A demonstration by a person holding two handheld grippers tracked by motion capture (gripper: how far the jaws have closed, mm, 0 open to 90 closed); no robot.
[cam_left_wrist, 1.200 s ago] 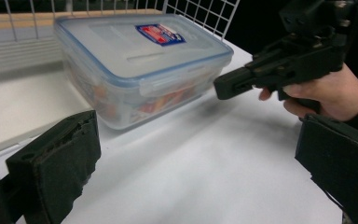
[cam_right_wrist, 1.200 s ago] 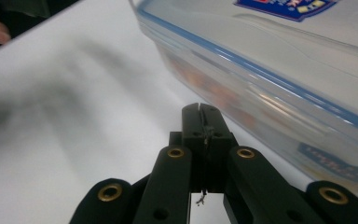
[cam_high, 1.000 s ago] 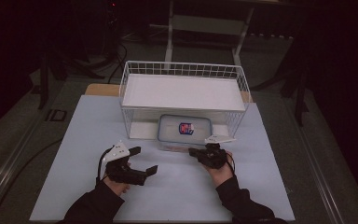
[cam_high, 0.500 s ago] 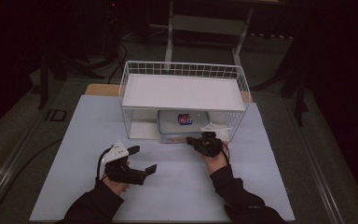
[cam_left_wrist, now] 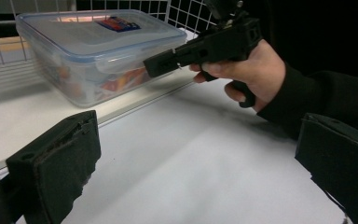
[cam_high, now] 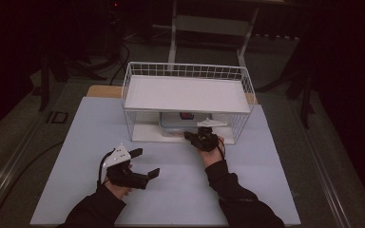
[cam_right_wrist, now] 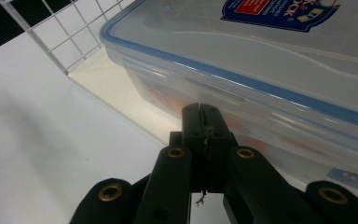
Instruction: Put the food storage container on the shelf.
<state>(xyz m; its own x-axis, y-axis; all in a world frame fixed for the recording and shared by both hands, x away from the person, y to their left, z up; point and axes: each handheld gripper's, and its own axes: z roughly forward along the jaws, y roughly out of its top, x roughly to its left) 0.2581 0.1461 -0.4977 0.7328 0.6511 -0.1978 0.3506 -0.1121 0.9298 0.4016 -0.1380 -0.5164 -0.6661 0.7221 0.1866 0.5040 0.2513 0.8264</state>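
— Hand-held gripper status, right side?
— Right hand-held gripper (cam_high: 192,136): jaws fully together, nothing between them. The closed tip sits against the near side wall of the clear plastic container (cam_right_wrist: 279,70), just under its blue-edged lid (cam_right_wrist: 242,37). Whether it actually touches cannot be confirmed.
— Location of the container?
— Under the white wire rack (cam_high: 185,92), on the rack's lower floor at the far half of the table (cam_high: 266,185). Lid is on; a red and blue label faces up. Orange contents show through the wall.
— And the left side?
— Left hand-held gripper (cam_high: 147,164): jaws spread wide, holding nothing. It rests low over the bare table surface, near the front, well apart from the rack. Its jaws point toward the container and the right hand (cam_left_wrist: 251,70).
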